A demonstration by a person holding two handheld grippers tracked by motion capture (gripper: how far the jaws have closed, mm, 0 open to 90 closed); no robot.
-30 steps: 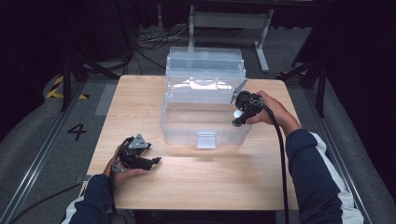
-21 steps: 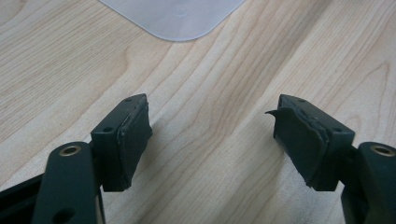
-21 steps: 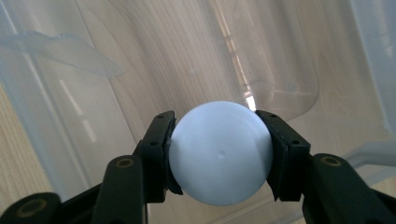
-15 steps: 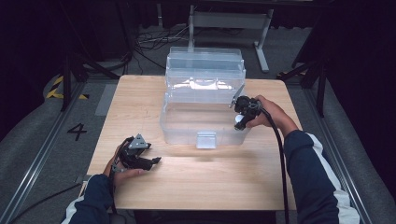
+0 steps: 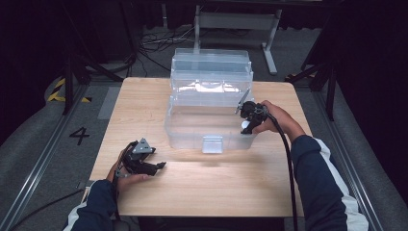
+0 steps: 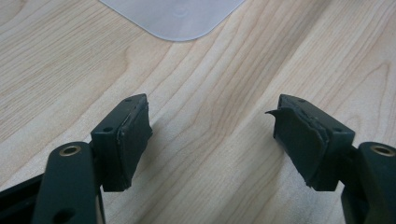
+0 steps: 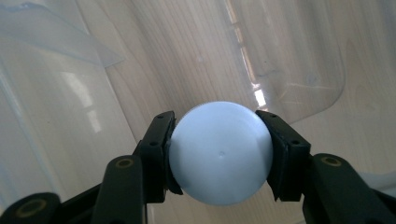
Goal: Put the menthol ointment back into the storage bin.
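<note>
So the right gripper (image 7: 219, 154) is clamped on a pale blue ball (image 7: 220, 153), held just over the right end of the clear bin (image 5: 192, 130), inside its rim. Left gripper (image 6: 212, 144) sits off to the bin's left on the table (image 5: 216, 187), jaws apart, nothing in them. My worry: the ball's smooth and round, pinched only at its sides, so a bump on the bin wall could pop it out and send it rolling. Only writing I can read is a "4" (image 5: 79, 135) on the floor left of the bin.

Bin (image 5: 192, 130) walls hem right tongs (image 5: 246, 126); table (image 5: 202, 187) front open.
</note>
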